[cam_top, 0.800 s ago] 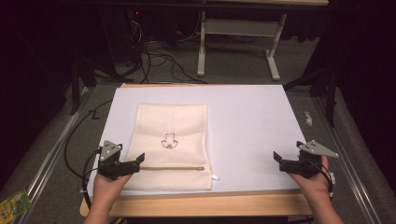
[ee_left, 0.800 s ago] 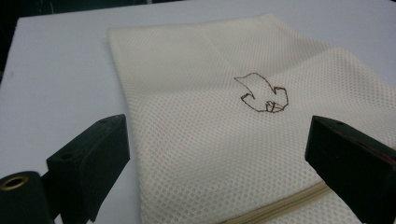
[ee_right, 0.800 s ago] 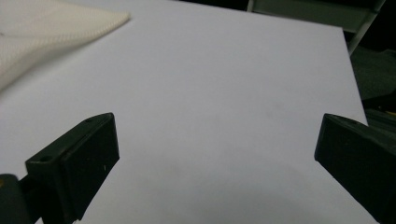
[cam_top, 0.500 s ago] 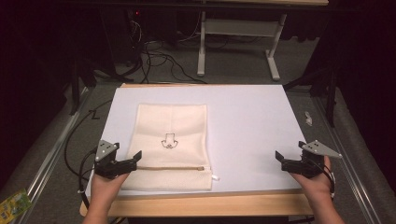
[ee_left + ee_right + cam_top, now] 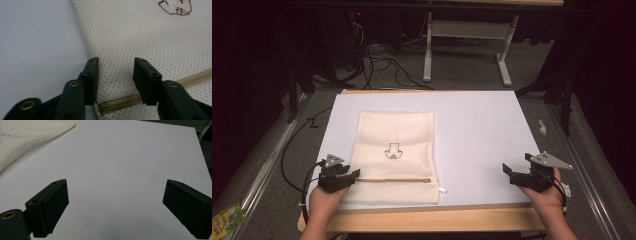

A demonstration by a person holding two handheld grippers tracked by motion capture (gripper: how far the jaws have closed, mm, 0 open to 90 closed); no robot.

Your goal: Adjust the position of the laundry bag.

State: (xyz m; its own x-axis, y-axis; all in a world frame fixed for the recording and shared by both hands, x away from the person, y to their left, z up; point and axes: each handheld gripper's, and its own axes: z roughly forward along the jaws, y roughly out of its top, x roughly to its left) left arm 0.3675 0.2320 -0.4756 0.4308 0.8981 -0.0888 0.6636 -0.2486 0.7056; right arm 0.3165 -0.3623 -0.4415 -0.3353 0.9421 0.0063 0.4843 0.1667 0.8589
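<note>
Mesh zipper pouch [image 5: 393,155] lies flat on the white sheet [image 5: 482,135], left of centre. Left gripper [image 5: 354,174] has drawn back to its left edge, jaws now apart astride the zipper [image 5: 120,101] end. Right gripper [image 5: 506,171] stays near the sheet's right corner, its 2 jaws wide apart.

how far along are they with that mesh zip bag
Early. The mesh bag lies flat on the white mat, its zipper closed, pull at the right end. The left claw, open, straddles the bag's left edge above the zipper. The right claw hovers open over bare mat. Gripping and unzipping appear left.
</note>
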